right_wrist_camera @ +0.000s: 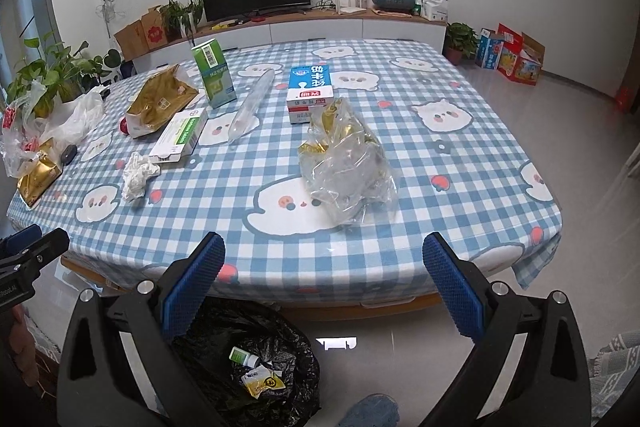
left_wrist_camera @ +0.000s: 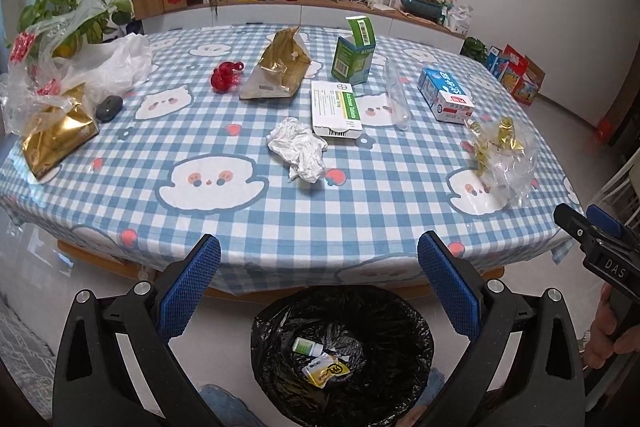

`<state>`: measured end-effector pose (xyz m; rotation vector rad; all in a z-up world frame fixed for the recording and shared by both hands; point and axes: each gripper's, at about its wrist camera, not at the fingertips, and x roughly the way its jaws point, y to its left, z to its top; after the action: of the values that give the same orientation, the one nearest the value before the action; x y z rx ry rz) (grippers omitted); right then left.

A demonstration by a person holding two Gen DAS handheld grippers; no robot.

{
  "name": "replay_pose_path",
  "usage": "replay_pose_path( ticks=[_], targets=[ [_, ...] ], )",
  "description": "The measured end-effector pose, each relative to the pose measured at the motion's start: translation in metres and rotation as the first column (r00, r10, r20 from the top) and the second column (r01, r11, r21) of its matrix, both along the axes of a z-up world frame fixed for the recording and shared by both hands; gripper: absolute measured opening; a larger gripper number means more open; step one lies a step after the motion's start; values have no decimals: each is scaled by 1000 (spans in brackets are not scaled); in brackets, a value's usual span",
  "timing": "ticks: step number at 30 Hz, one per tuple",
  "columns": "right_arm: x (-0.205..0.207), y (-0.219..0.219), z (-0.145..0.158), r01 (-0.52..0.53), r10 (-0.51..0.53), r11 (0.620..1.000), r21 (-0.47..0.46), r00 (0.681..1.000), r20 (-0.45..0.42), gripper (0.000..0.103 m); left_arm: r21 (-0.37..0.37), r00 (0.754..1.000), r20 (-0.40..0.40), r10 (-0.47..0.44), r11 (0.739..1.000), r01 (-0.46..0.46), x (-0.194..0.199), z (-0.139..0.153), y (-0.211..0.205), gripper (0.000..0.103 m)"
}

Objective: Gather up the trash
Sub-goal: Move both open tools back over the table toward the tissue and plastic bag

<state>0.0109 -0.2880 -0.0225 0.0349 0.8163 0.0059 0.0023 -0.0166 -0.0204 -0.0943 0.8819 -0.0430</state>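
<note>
Both tongs hang wide open and empty above the floor. The left gripper (left_wrist_camera: 318, 291) sits directly over the bin (left_wrist_camera: 416, 331), presumably because it takes the drops. The right gripper (right_wrist_camera: 322, 293) faces the plastic bag (right_wrist_camera: 352, 171), its closest trash, just ahead on the table (right_wrist_camera: 460, 163); the tissue (left_wrist_camera: 298, 147) lies ahead of the left.

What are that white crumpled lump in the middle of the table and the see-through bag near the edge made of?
The white crumpled lump looks like tissue or thin paper: matte, soft irregular creases, no shine. The see-through bag appears to be thin clear plastic film: glossy highlights on its wrinkles, the checked tablecloth visible through it, gold foil-like scraps inside. Both sets of tongs, left and right, are open and empty.
</note>
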Motion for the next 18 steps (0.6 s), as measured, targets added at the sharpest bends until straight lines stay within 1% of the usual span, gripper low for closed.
replay_pose_path(
  ticks=[2,7,16,18],
  targets=[
    [8,-5,1,3,-3,1000,12,1000,-4,95,13,1000,-2,-2,1000,2,8,0,1,97],
    [30,-8,-1,6,-6,1000,-7,1000,-10,95,19,1000,-11,-1,1000,1,31,0,5,97],
    [75,-4,-8,-7,6,999,-37,999,-34,95,38,999,-44,-6,999,7,79,-11,8,96],
    [85,-5,-11,-8,6,999,-46,999,-41,95,27,999,-53,-6,1000,7,91,-13,10,96]
  ],
)
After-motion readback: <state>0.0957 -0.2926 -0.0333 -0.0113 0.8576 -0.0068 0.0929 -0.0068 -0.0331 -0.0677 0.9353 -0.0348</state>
